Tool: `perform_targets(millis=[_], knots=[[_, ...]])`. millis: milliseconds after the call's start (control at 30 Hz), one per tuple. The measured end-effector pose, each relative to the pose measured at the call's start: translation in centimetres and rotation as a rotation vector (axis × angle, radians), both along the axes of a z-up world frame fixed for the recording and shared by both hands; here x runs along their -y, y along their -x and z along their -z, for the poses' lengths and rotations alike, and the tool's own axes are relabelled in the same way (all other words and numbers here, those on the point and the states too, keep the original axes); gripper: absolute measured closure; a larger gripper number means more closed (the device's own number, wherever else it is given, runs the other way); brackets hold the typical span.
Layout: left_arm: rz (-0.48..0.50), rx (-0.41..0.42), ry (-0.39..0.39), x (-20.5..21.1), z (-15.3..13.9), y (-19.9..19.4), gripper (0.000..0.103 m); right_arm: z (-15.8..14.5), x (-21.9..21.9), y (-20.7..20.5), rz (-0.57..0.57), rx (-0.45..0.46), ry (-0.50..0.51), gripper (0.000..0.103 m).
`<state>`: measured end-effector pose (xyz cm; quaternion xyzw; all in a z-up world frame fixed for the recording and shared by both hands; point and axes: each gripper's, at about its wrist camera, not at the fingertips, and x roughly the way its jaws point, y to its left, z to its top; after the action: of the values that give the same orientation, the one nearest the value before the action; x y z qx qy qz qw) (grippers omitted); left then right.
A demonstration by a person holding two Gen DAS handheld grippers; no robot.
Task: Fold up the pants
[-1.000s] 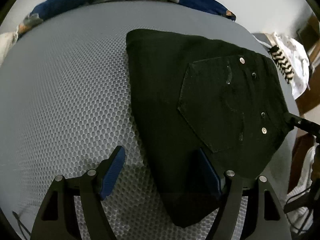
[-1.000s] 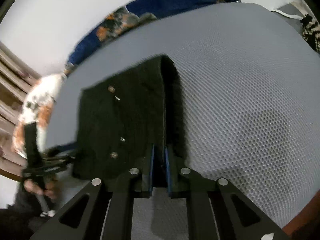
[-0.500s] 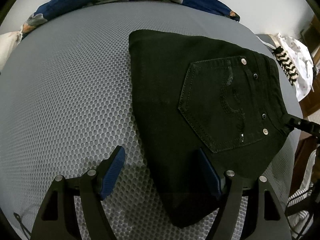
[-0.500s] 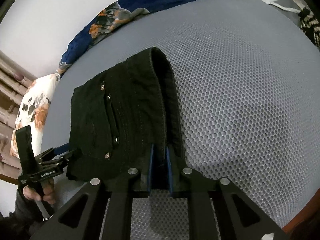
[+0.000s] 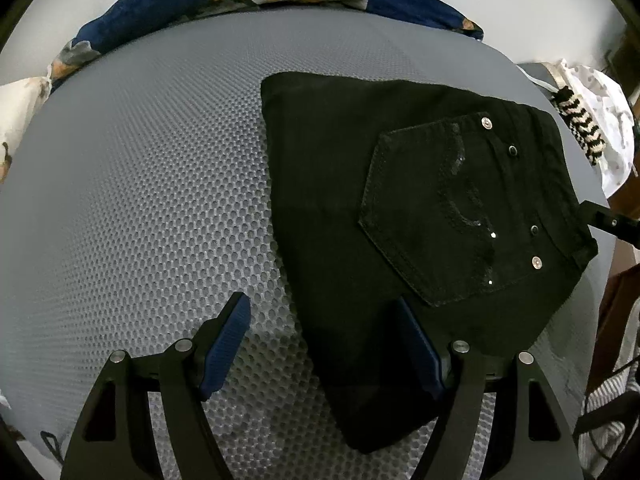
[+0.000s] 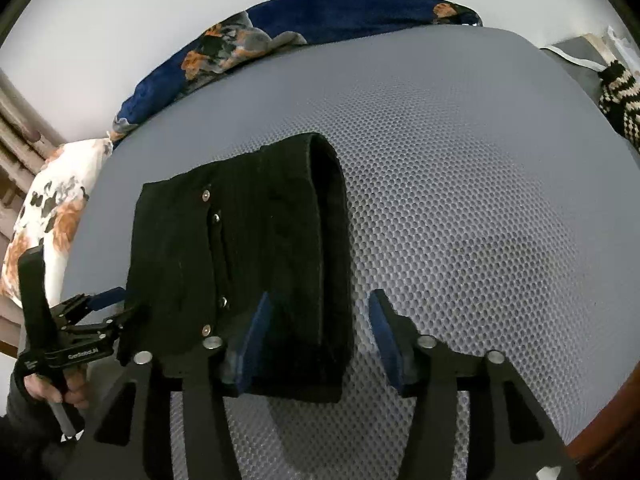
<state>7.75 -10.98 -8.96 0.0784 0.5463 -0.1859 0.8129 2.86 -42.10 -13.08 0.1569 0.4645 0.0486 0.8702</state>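
Pants (image 5: 400, 208), black and folded into a compact bundle, lie near the front edge of a grey mesh mattress (image 5: 140, 180), back pocket (image 5: 448, 216) up. The right gripper (image 6: 316, 332) has just been opening: its jaws stand apart around the thick folded edge, and the pads no longer press the cloth. The left gripper (image 5: 324, 344) hovers wide and empty over the bundle's near corner, one pad above cloth, one above bare mesh. The fold looks finished, or nearly so. To end it well, I judge each gripper should lift straight away without dragging the top layer, then press the bulging edge flat. The left gripper's frame, seen from the right camera, bears small white lettering too blurred to read reliably.
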Motion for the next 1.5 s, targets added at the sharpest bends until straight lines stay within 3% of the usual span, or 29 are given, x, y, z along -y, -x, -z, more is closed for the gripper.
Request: perform_targets(millis=[167,300,500,667,800,867,967,1133,1300,1367,1433,1500], knots=[[-0.015,0.015,-0.022,-0.3,-0.4,-0.6,0.028,1.0,0.1,-1.2,-0.007,-0.024,-0.004,0.050],[-0.019,0.011,0.002,-0.8,-0.5,-1.0,0.028,2.1,1.1,-2.0,-0.006,-0.055,-0.076,0.048],[-0.028,-0.071,0.179,-2.4,-0.4,-2.1,0.028,3.6,2.6,-3.0,-0.053,-0.091,-0.228,0.046],[-0.041,-0.160,0.282,-3.4,0.2,-3.3,0.028,5.4,4.4,-3.6,-0.106,-0.110,-0.402,0.043],[-0.048,-0.224,0.366,-4.0,0.8,-4.3,0.028,5.7,5.1,-3.7,-0.163,-0.102,-0.461,0.043],[-0.041,-0.235,0.390,-4.3,0.9,-4.6,0.028,6.1,5.5,-3.9,-0.183,-0.102,-0.512,0.045],[-0.043,-0.258,0.433,-4.5,1.0,-5.6,0.028,6.8,5.6,-4.6,-0.213,-0.117,-0.570,0.056],[-0.038,-0.282,0.475,-3.9,1.3,-7.0,0.028,6.9,4.9,-5.8,-0.255,-0.109,-0.611,0.059],[-0.039,-0.253,0.460,-2.9,1.1,-7.5,0.028,6.7,4.2,-6.6,-0.230,-0.097,-0.617,0.061],[-0.049,-0.230,0.438,-2.5,1.0,-7.4,0.037,6.1,3.9,-6.0,-0.207,-0.073,-0.593,0.064],[-0.065,-0.218,0.416,-2.0,0.9,-7.7,0.056,5.3,3.5,-5.7,-0.196,-0.054,-0.587,0.069],[-0.080,-0.225,0.441,-2.6,0.8,-7.8,0.069,4.1,3.1,-5.4,-0.191,-0.032,-0.589,0.074]])
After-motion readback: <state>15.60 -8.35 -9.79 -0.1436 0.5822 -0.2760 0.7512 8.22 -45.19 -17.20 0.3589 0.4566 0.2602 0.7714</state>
